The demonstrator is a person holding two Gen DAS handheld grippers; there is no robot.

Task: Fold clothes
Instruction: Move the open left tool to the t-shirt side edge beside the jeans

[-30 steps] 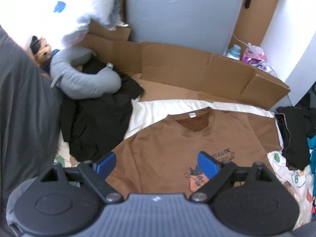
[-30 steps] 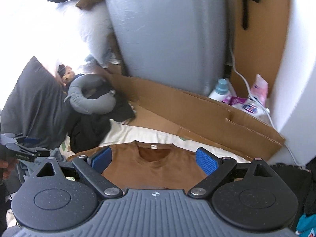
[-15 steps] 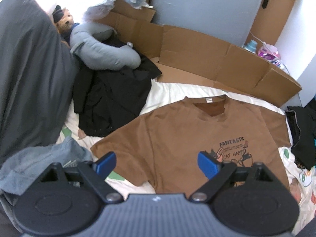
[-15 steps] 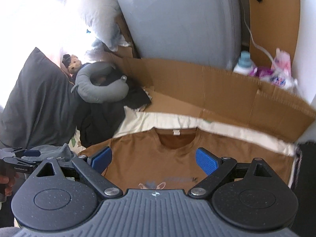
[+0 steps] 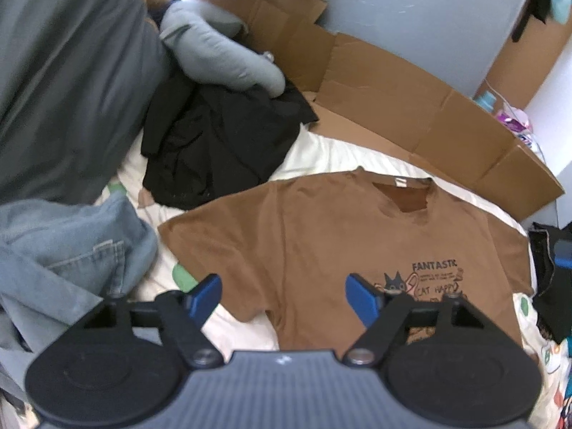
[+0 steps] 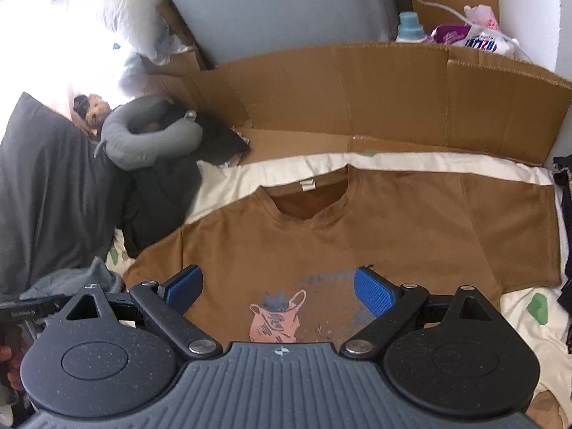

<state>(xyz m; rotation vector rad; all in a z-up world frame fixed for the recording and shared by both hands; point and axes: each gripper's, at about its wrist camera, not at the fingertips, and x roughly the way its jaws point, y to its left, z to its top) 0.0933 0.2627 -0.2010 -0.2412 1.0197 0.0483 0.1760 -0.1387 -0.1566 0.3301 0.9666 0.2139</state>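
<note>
Daylight blows out the upper left; slight motion blur, fisheye bending at edges.

T-shirt [image 6: 393, 221] hem hidden behind tongs (print [image 6: 275, 316] blurred)

cardboard [image 6: 393, 107] along grey panel [image 6: 279, 7], white wall [image 5: 550, 114].

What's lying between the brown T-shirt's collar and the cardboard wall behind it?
Only a strip of white bedsheet separates the brown T-shirt from the cardboard wall; nothing rests on it, clearest in the right wrist view.
</note>
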